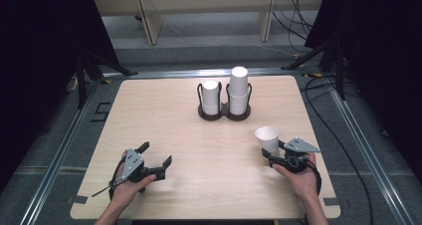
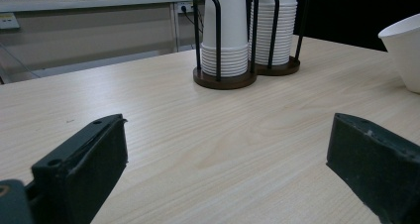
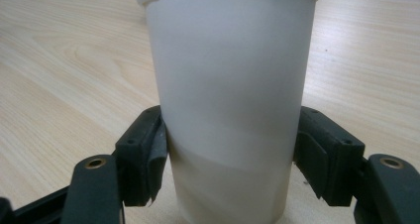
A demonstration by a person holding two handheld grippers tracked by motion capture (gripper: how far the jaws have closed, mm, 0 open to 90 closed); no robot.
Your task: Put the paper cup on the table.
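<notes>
**Upright cup sits between my right fingers, holder far across the counter**

The counter [image 1: 209,155] carries a twin cup holder [image 1: 224,111] at its far middle, both stacks upside down, the right stack taller. I judge the loose paper cup [image 1: 267,139] is the thing in play. It stands upright, mouth up, at the near right, long axis vertical. My right gripper [image 1: 271,157] reaches it from the near side, fingers [image 3: 143,152] pinching its lower wall on either flank. My left gripper [image 1: 157,160] rests at the near left, fingers spread, nothing between them, well apart from the cup.

The right gripper view shows the pads touching the cup wall; the high view shows how far the holder lies.
</notes>
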